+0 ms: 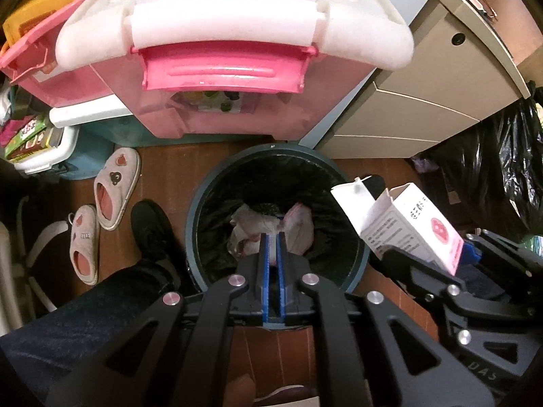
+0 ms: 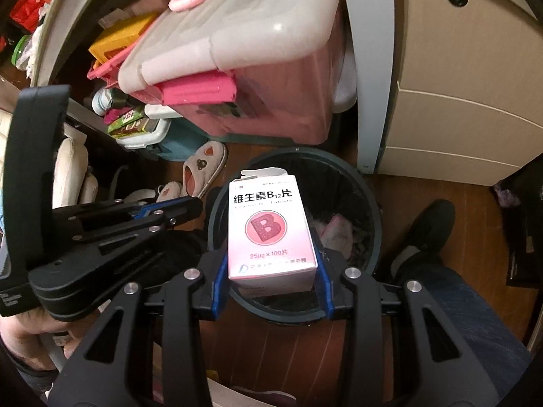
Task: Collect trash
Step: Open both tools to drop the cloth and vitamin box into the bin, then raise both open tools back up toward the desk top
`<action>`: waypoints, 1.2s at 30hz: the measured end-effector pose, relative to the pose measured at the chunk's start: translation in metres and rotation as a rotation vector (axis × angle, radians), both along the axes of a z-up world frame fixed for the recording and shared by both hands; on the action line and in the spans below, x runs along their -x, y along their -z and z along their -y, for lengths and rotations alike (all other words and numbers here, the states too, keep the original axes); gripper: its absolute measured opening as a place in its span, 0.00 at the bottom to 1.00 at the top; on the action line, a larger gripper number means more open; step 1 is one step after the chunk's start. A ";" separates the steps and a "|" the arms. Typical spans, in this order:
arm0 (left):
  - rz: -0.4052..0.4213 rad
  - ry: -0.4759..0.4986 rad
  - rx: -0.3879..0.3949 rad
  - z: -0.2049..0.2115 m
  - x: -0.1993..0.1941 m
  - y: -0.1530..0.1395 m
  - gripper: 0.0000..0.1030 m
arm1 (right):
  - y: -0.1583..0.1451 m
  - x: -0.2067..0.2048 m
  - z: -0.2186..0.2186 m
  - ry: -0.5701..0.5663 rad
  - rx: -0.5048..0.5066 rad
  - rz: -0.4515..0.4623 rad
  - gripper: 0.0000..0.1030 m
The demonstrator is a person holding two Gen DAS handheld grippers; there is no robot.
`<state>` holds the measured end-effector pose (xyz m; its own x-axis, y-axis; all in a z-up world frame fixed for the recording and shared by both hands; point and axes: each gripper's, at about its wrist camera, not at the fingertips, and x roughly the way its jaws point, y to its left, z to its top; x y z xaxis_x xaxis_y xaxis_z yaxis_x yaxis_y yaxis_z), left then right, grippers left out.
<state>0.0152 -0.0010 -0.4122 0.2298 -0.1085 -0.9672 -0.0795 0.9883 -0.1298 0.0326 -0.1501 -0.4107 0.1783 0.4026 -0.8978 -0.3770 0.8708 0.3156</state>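
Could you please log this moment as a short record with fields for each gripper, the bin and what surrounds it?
right gripper: shut on the vitamin box, held over the bin
left gripper: shut, empty, above the bin
bin: black-lined, holds crumpled wrappers
surroundings: pink storage box, slippers, black bag
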 end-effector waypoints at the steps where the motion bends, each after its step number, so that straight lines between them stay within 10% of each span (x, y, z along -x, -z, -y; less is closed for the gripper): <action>1: -0.003 -0.002 0.001 -0.001 -0.001 0.001 0.06 | 0.002 -0.001 0.000 0.001 0.002 -0.004 0.41; 12: -0.032 -0.023 0.011 -0.009 -0.004 0.016 0.14 | 0.026 -0.011 -0.006 -0.003 0.019 -0.048 0.43; 22: -0.018 -0.035 0.010 -0.014 -0.001 0.008 0.25 | 0.020 -0.009 -0.010 0.000 0.029 -0.028 0.67; 36: 0.139 -0.096 -0.027 -0.020 0.015 -0.075 0.83 | -0.065 0.008 0.008 0.061 0.023 0.145 0.90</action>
